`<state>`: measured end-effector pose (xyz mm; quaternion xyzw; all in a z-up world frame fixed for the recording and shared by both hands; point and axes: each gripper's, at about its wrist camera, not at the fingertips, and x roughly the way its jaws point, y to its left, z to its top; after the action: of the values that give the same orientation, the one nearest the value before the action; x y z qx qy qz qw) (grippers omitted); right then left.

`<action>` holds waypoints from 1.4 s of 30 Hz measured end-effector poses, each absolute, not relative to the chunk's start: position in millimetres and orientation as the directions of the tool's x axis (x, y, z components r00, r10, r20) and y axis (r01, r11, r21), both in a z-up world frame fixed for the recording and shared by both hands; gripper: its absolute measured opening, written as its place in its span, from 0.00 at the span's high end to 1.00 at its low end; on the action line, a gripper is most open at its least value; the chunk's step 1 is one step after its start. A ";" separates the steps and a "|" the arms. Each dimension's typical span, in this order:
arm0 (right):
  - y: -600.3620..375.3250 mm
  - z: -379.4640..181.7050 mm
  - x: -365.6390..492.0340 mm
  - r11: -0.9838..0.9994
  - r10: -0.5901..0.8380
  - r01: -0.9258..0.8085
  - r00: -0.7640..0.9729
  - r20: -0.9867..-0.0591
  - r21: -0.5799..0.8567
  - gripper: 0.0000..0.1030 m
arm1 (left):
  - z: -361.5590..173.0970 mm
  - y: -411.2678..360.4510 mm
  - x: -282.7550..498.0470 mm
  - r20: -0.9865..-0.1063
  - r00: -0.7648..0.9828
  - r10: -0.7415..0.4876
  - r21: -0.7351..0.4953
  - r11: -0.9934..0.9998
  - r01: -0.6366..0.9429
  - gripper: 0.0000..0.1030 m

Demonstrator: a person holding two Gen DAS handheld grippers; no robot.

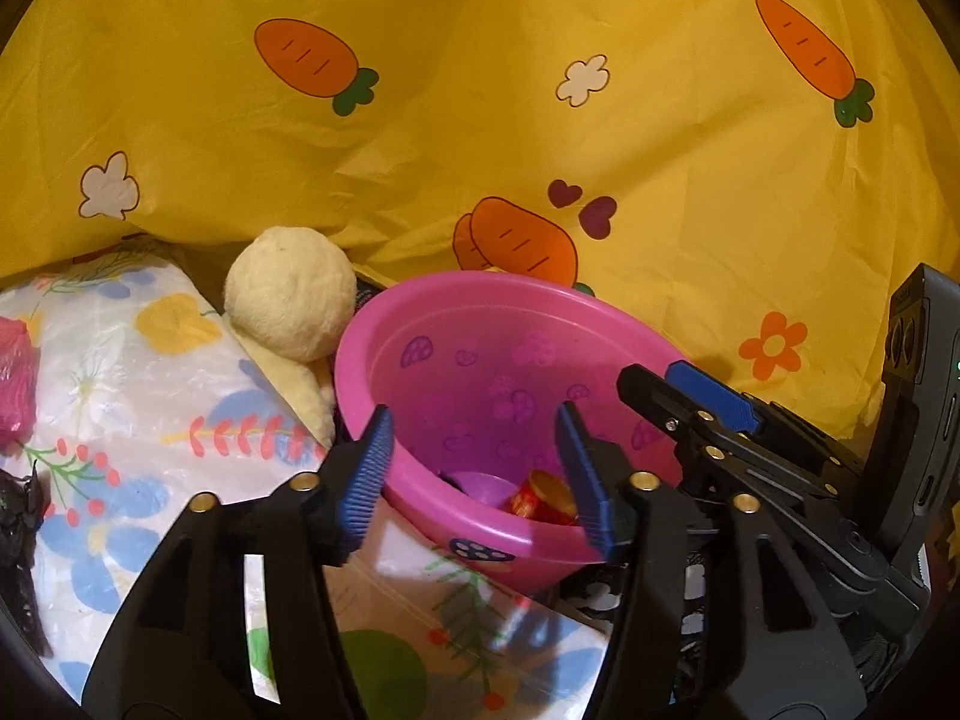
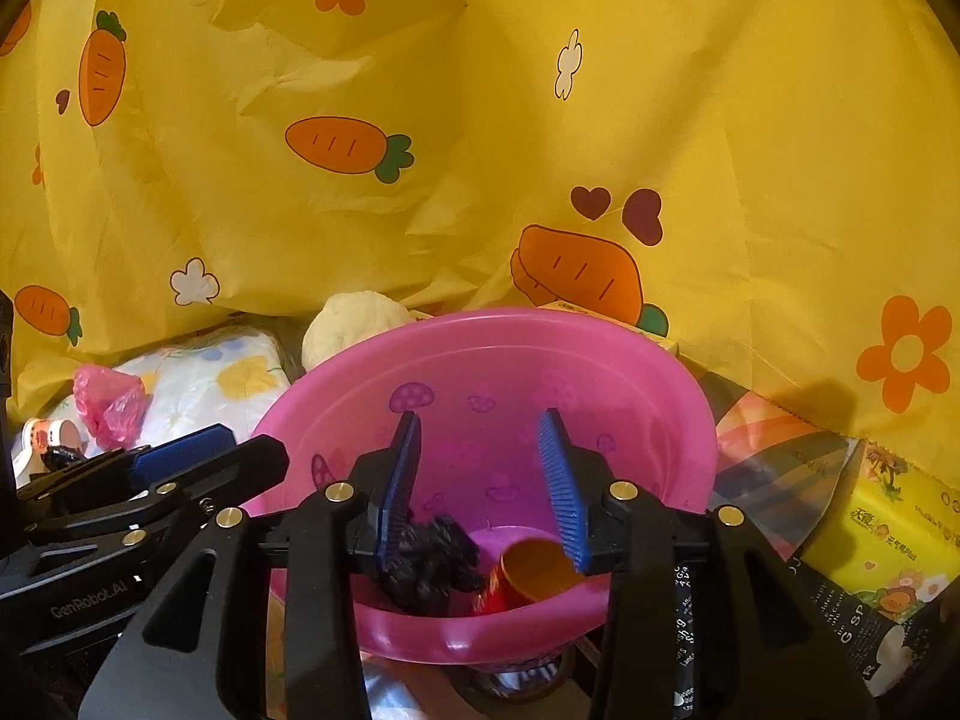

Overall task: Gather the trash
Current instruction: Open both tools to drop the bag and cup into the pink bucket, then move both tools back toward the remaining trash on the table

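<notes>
Both grippers hang over a glossy pink plastic basin (image 2: 630,372). The left gripper (image 1: 474,474) is spread, nothing between its ribbed blue pads. The right gripper (image 2: 486,492) is parted too, holding nothing. Below it, in the basin's bottom, lie a crinkly black wad (image 2: 432,558) and a red can (image 2: 528,576) tipped on its side, gold end up and toward the right.

Brand lettering shows on a gripper and nearby packaging

"GenRobot.AI" is printed on the left gripper (image 2: 207,468) body in the right wrist view; a black package (image 2: 840,618) at near right reads "G SP"; the yellow tissue pack (image 2: 888,546) bears Chinese characters too small to read.
</notes>
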<state>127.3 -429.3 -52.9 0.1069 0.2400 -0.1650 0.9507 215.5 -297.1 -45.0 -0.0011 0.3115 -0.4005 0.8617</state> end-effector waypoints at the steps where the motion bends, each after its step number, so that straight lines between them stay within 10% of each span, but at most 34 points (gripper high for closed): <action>1: -429.8 -52.9 127.1 0.921 -0.264 0.368 0.829 -0.493 0.126 0.53 | -44.8 -293.9 216.8 -0.534 0.497 -0.684 -0.254 0.691 0.677 0.33; 13: -414.4 -41.7 112.4 0.914 -0.300 0.391 0.835 -0.462 0.113 0.17 | -30.6 -256.9 202.4 -0.503 0.616 -0.607 -0.210 0.776 0.594 0.10; 42: -305.5 -44.6 22.8 0.958 -0.212 0.272 0.887 -0.411 0.093 0.09 | -20.4 -110.1 79.1 -0.432 0.871 -0.233 -0.077 0.972 0.222 0.09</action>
<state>22.8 -305.5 -44.6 0.0743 0.2028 -0.1249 0.9684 79.1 -110.1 -20.4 -0.0123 0.2248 -0.1177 0.9672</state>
